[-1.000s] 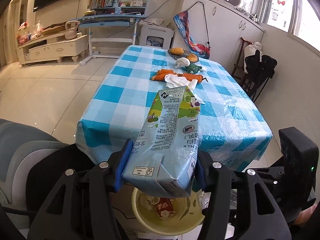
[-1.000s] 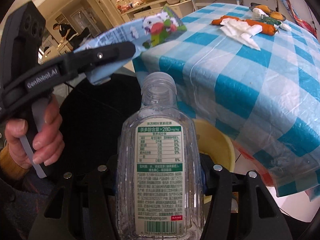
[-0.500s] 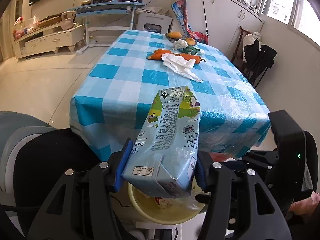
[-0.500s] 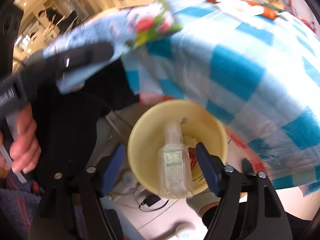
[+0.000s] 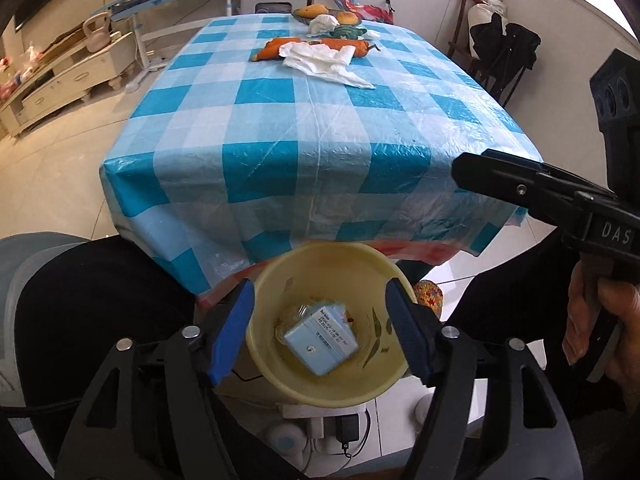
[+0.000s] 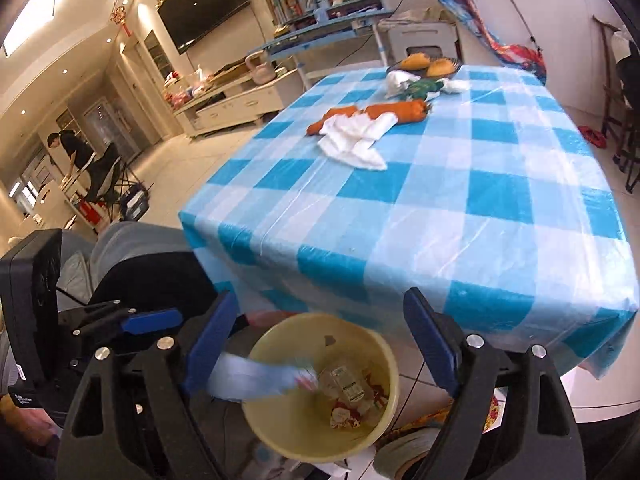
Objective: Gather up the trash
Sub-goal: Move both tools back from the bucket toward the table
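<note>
Since the earlier frames both grippers have let go of their loads: the milk carton (image 5: 321,339) has left the left gripper (image 5: 320,334) and now lies inside the yellow bin (image 5: 276,276), lower centre of the left wrist view; in the right wrist view it appears only as a blurred blue streak (image 6: 256,378) at the bin's left rim. The clear plastic bottle (image 6: 344,384), earlier held by the right gripper (image 6: 326,354), lies in the bin among red-and-white wrappers (image 6: 342,414). Both grippers stand wide, blue pads apart, holding nothing, each above the bin's mouth. The bin stands on the floor just beside the near edge of the table, partly under the overhanging blue-checked tablecloth (image 5: 320,120). On the cloth, in the upper centre of both views, a crumpled white tissue (image 5: 324,62) lies over and touching the carrots (image 5: 268,49); behind these sit a green vegetable (image 5: 349,32), a second white wad (image 5: 322,24) and a dish of mangoes (image 5: 316,11). A black chair back (image 5: 92,312) occupies the lower left, close beside the bin. A power strip (image 5: 320,426) lies on the floor below the bin.
</note>
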Action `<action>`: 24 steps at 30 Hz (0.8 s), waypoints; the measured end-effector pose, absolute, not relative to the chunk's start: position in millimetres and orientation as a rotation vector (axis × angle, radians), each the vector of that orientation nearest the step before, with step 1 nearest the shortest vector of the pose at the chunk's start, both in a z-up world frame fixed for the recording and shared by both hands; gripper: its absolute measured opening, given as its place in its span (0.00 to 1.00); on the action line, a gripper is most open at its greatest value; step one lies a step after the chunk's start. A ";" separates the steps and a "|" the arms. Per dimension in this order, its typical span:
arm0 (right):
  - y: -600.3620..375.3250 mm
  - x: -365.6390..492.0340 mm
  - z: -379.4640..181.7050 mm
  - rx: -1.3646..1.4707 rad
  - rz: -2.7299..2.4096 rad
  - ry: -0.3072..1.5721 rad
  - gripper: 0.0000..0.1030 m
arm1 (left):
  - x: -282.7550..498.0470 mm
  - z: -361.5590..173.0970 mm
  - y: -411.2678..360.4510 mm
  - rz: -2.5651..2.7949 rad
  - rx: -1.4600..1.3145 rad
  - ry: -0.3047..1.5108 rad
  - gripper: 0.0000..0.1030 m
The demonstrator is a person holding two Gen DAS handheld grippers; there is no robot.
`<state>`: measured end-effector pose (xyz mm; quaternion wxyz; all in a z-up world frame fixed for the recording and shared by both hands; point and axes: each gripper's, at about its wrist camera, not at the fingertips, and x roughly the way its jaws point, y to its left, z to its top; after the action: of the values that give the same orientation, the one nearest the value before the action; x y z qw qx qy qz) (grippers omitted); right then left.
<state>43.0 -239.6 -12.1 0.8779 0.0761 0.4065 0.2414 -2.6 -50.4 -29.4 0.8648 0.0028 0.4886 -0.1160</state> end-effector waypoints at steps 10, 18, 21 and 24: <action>-243.6 44.7 -9.2 0.110 0.386 0.784 0.83 | 7.8 7.3 -22.8 -0.054 -0.048 0.738 0.85; -222.1 43.6 -8.4 0.012 0.373 0.760 0.83 | 10.3 -3.0 3.0 0.014 -0.088 0.729 0.87; -209.1 42.9 -8.9 -0.035 0.384 0.755 0.83 | 10.2 -2.7 11.1 0.025 -0.121 0.718 0.87; -198.1 41.8 -8.7 -0.068 0.396 0.744 0.83 | 11.0 -3.9 16.6 0.032 -0.140 0.717 0.88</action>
<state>41.8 -198.1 -8.7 0.9120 -0.0328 0.3609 0.1924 11.0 16.6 -3.9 0.9339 -0.0683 0.3506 0.0154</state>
